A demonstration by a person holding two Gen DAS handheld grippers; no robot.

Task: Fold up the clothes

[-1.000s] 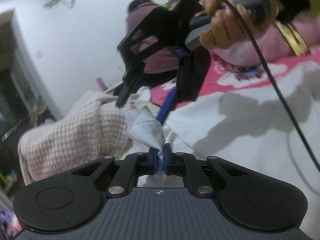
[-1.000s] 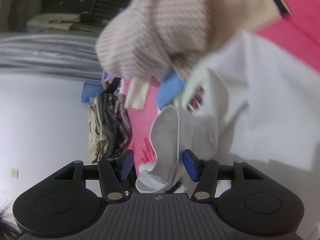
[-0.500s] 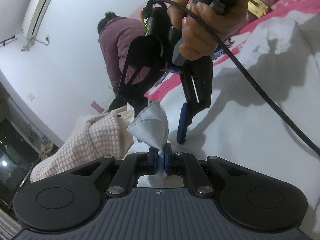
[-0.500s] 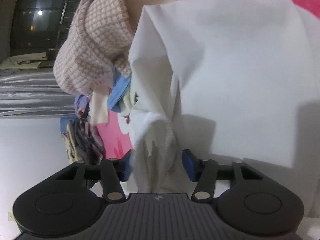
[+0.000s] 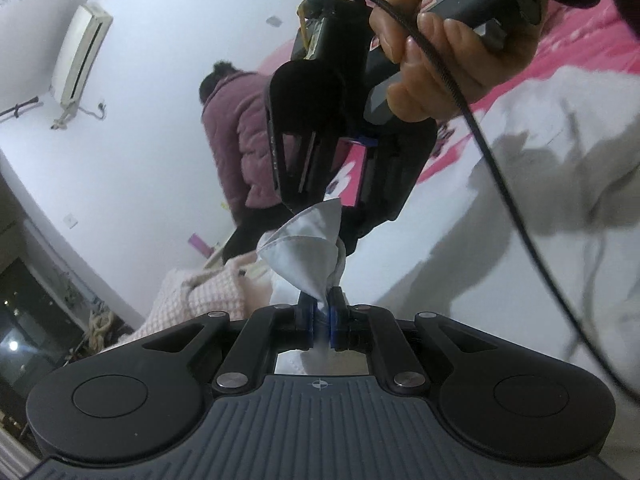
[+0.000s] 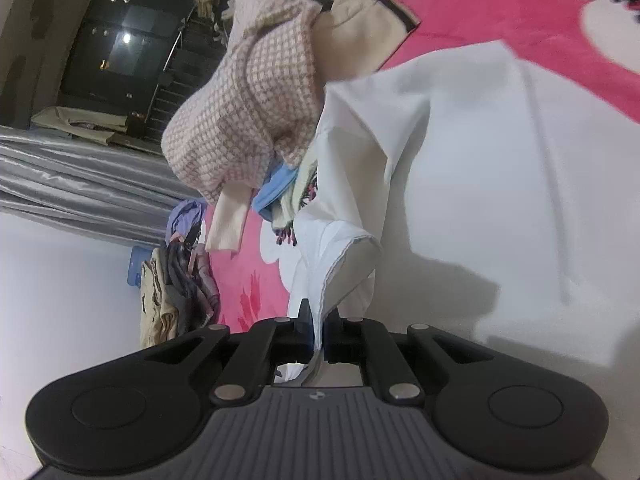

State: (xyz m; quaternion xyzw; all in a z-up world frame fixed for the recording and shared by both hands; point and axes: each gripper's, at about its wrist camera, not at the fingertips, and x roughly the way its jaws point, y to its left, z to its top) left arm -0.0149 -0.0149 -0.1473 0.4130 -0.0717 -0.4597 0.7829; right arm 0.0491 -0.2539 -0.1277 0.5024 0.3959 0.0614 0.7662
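Right claw (image 6: 316, 330) was wide open a sec ago, now it's just clamped onto the white garment's (image 6: 460, 168) edge.

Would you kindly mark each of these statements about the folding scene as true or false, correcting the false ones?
1. The left gripper is shut on the white garment. True.
2. The right gripper is open with nothing between its pads. False: it is shut on a hemmed edge of the white garment, its jaws having just closed.
3. A pink-and-white checked garment lies beyond the white one. True.
4. The bed cover is plain blue. False: it is bright pink with white flowers.
5. In the left wrist view, a bare hand holds the other gripper's handle. True.
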